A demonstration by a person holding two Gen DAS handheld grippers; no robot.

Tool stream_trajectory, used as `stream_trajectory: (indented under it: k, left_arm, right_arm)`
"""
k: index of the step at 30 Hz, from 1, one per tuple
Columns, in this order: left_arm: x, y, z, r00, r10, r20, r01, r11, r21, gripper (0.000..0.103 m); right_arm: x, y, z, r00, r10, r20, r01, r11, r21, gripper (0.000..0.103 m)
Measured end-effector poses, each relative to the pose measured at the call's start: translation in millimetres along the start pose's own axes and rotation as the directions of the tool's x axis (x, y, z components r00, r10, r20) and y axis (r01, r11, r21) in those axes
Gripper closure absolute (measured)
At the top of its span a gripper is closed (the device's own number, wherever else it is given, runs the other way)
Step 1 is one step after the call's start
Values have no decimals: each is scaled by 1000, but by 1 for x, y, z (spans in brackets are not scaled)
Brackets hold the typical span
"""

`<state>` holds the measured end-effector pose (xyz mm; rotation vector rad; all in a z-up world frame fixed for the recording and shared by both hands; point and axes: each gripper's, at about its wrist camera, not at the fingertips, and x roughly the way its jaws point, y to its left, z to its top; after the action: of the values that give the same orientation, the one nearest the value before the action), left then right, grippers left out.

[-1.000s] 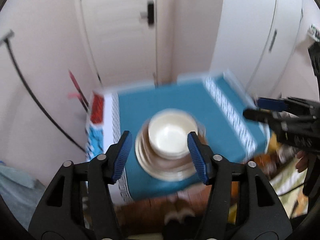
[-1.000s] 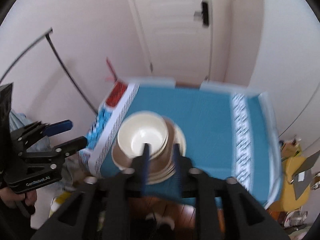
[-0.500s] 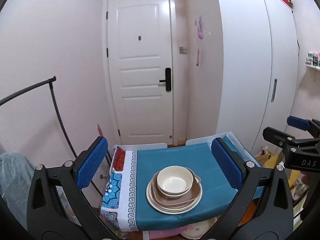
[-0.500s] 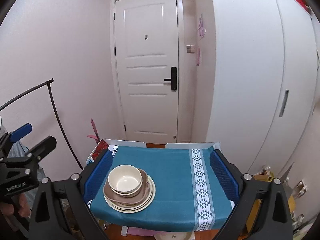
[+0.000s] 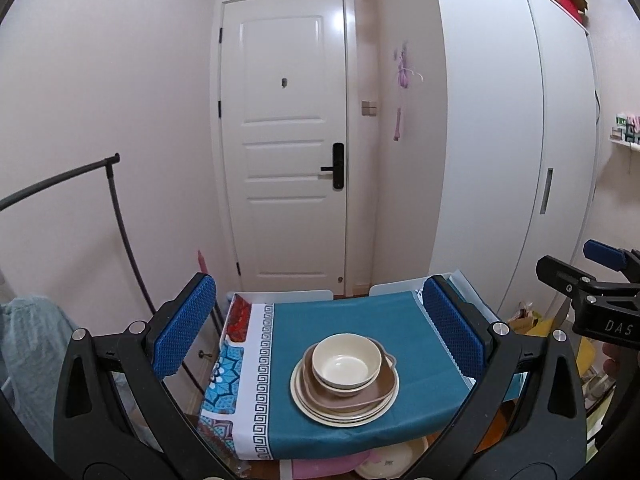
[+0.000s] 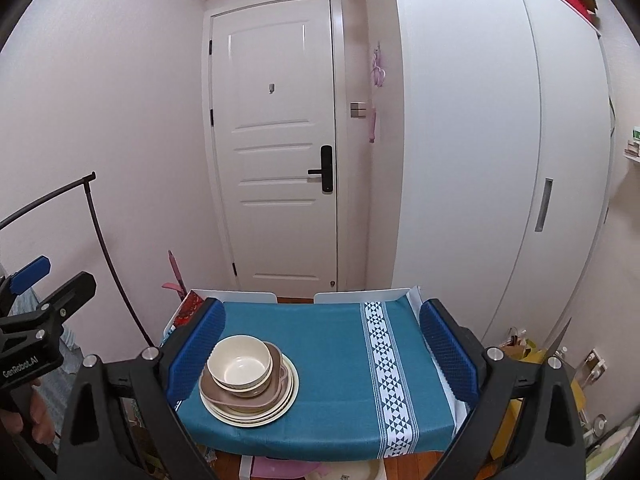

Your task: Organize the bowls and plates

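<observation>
Teal cloth [image 6: 336,364] covered a small table before the white door [image 6: 276,152]. On it sat a cream bowl [image 6: 240,364], nested in a brown dish [image 6: 276,390] atop stacked cream plates [image 6: 290,398], toward the cloth's left side. Nothing lay in the bowl. Both claws hung back from the stack, spread wide and holding nothing: the left gripper [image 5: 316,324] framing it, the right gripper [image 6: 320,344] likewise. White wardrobe doors [image 6: 480,160] stood on the right.

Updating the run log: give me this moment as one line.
left gripper: open, empty | right gripper: open, empty | cream bowl on stacked plates | teal cloth
</observation>
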<state>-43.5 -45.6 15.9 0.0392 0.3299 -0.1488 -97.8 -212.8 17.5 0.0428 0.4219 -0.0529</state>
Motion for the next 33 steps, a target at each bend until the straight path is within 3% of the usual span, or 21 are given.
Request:
stream_trajectory:
  k: [33]
  left_arm:
    - [-1, 5, 4, 1000, 15, 21, -15, 1000, 13, 0]
  right_arm:
    - [-5, 3, 4, 1000, -19, 14, 19, 1000, -2, 6]
